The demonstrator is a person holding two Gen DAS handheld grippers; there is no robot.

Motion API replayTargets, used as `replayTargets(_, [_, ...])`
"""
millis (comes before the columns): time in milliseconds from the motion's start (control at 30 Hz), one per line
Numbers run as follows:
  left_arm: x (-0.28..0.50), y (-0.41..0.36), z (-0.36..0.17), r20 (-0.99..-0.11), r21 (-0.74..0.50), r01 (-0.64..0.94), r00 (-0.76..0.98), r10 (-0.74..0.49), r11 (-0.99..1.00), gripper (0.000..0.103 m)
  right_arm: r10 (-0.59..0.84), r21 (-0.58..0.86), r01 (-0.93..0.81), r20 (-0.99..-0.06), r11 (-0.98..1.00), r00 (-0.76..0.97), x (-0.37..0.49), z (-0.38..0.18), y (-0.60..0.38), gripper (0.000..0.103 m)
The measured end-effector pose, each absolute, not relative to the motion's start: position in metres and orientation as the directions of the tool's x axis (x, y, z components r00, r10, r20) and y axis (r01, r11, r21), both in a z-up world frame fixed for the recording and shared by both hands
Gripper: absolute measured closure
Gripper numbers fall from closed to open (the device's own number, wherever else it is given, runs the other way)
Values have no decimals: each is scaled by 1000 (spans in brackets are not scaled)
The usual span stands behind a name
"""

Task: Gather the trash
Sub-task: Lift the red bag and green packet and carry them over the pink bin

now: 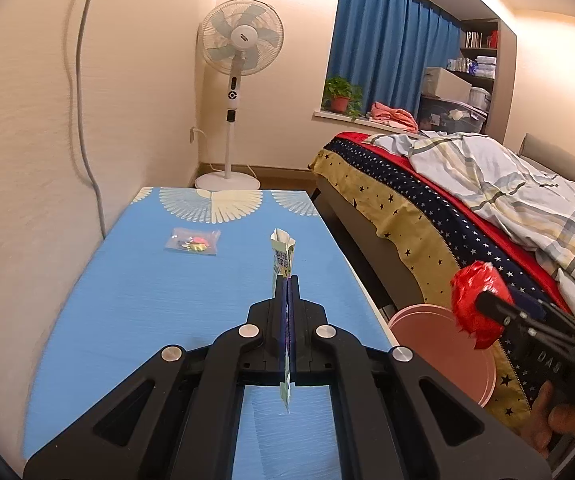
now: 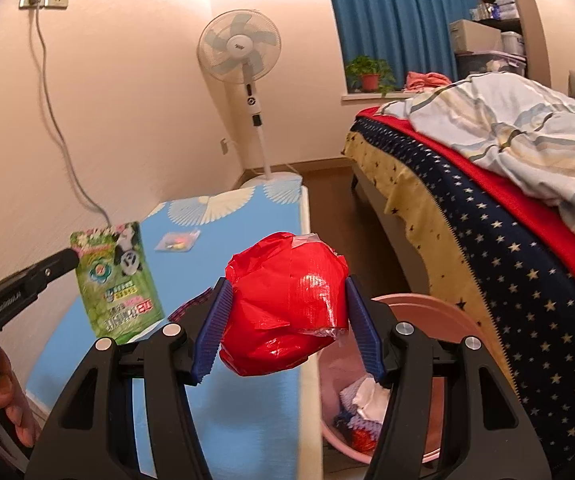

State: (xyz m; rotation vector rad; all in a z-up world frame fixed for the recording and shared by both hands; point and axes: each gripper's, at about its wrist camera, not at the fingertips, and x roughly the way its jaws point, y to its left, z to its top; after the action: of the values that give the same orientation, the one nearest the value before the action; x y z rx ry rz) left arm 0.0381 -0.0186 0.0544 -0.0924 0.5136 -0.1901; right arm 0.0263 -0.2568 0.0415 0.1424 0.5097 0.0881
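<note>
Left hand-held gripper point(image 1: 286, 280) clenched on flat green wrapper point(image 2: 117, 280), held edge-up above blue bench point(image 1: 127, 300). Right hand-held gripper point(image 2: 287, 304) grasping crumpled red ball point(image 2: 287, 304) between blue pads, over bench's right edge. Pink bin point(image 2: 439, 316) below, right of right hand-held gripper, scraps already inside. Small clear bag point(image 1: 193, 241) lies on bench ahead of left hand-held gripper. Bed point(image 2: 487, 220) close on right; fan point(image 1: 241, 40) beyond bench's far end.

fan point(image 1: 242, 38) by wall | plant point(image 1: 341, 94) on sill | bed point(image 1: 487, 184) w/ quilt
</note>
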Motion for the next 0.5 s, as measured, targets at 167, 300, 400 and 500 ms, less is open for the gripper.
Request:
replayTargets(167, [41,-28,53,-476,-142,183,849,-229,973,103,79,150,-10,-466,989,881,26,49,-272,45])
replayTargets(300, [45,-42,51,-475,-143,214,842,-257,966,103,41,143,29,-462,989,886,29,52,-286,45])
replayTargets(400, [47,-50,49,-474,-147,234,836,-276,961,103,19,148,56,-466,987,884,30,52,-295,45])
replayTargets(500, [49,-60,48,-472,-156,258,828,-301,953,103,5,149,74,-471,986,882,32,51,-302,45])
